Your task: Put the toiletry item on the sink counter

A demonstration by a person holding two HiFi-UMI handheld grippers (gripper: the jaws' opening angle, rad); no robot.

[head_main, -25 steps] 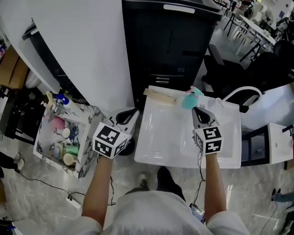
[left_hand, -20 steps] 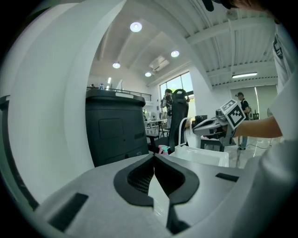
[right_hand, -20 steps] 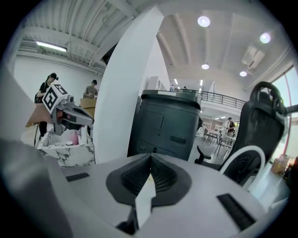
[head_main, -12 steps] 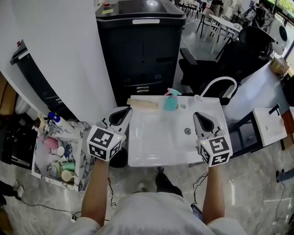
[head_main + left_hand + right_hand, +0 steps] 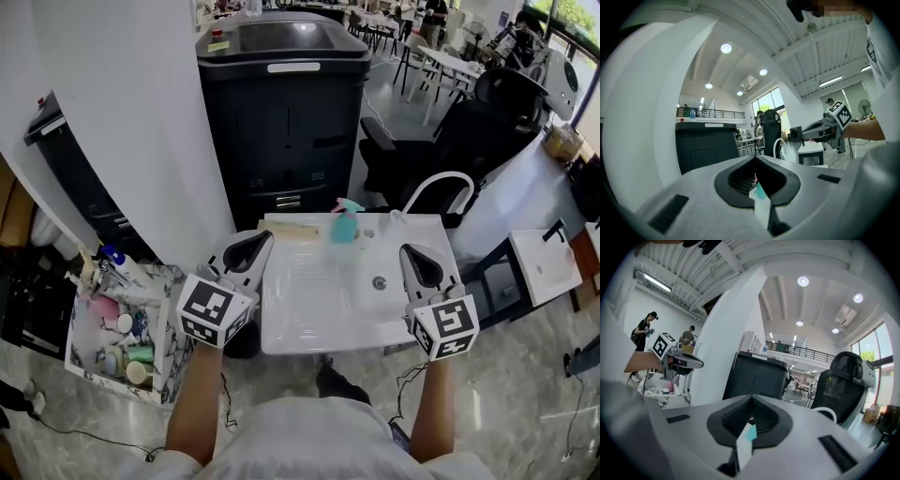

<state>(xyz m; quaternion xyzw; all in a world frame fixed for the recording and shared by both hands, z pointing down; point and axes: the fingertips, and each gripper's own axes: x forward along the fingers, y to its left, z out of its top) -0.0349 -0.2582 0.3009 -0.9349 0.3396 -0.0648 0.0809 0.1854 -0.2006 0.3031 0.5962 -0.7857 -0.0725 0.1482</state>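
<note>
Our right gripper (image 5: 414,257) is shut on nothing; its own view shows the two pads meeting in a thin seam with no object between them. It has drawn back toward us. A second ago its tips sat just below the teal spray bottle (image 5: 343,223). Now the bottle stands well ahead of it and off to its left, upright on the back ledge of the sink counter (image 5: 300,314), just beside a pale wooden strip (image 5: 292,230). Nothing touches the bottle.

Our left gripper (image 5: 255,246) is likewise closed and empty. It hangs at the counter's left edge, with the bottle ahead and to its right. Farther out on its left, a basket (image 5: 161,281) of other toiletries sits low by the wall.

We judge that the bottle has been let go and is standing on its own, so this placement looks finished. Both grippers are free for whatever comes next.
</note>
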